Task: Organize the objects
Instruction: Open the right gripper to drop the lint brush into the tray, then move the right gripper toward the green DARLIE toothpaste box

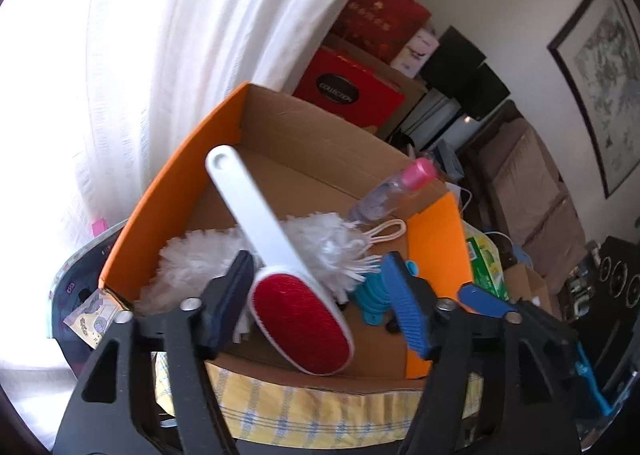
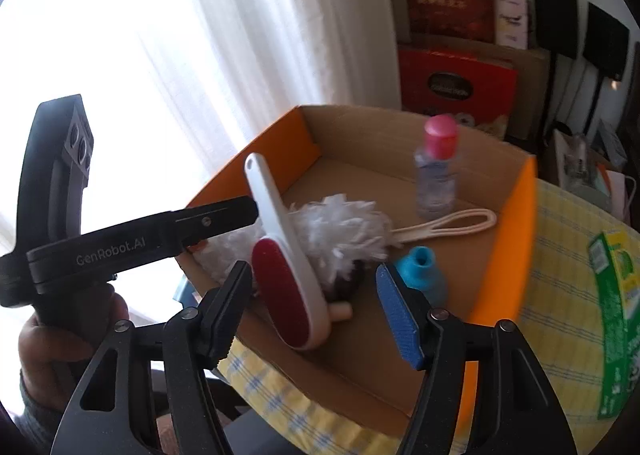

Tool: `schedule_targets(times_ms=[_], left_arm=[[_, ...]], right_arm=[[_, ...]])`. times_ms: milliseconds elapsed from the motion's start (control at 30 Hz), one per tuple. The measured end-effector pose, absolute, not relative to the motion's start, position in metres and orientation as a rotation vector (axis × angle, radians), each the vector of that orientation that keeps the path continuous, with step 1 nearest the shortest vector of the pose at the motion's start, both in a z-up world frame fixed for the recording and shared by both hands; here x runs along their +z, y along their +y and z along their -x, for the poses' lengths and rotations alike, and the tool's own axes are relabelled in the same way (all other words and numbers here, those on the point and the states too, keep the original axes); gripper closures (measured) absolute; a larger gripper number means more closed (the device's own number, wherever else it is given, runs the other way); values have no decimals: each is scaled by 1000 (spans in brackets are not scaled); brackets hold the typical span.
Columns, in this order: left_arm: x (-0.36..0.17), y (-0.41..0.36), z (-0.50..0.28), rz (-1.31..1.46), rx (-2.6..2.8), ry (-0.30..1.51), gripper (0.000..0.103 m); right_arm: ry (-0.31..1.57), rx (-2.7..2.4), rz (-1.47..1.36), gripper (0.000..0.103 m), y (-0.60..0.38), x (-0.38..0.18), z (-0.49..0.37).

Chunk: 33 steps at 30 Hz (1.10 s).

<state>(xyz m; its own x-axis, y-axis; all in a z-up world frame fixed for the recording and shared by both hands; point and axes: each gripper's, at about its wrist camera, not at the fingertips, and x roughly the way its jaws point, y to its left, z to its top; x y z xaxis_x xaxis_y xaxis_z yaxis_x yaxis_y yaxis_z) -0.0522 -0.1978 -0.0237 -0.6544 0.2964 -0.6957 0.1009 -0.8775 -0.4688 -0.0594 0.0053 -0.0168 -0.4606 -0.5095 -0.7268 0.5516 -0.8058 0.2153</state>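
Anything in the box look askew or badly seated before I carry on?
Yes. The lint brush is not lying flat: its red head sits by the near wall of the cardboard box while its white handle sticks up, propped against the white duster. The clear bottle with the pink cap stands upright.

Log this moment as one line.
lint brush in cardboard box, on duster | left gripper open | right gripper open

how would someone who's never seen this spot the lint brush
Find the open orange cardboard box on the yellow checked cloth. At its near end, leaning over the fluffy white duster, is the lint brush: the only thing there with an oval red pad and a long flat white handle.
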Motion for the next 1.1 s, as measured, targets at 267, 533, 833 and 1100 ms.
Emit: schedule_targets(times_ms=[267,533,833,1100], left_arm=[[-9,-164,49,1235,2635,-634,21],[-4,-125,48,1249,2613,-529,11],[5,-87,47,1237,2619,-385,7],[13,-56,43,1219,2619,-277,7]], right_arm=[[35,-2355,-1099,25,58,3,49],[14,-2462,-1134,20,107,3,46],[-40,-2556,-1167,14,150,5,46],[-66,-2619,-1161,11,176,10,44]])
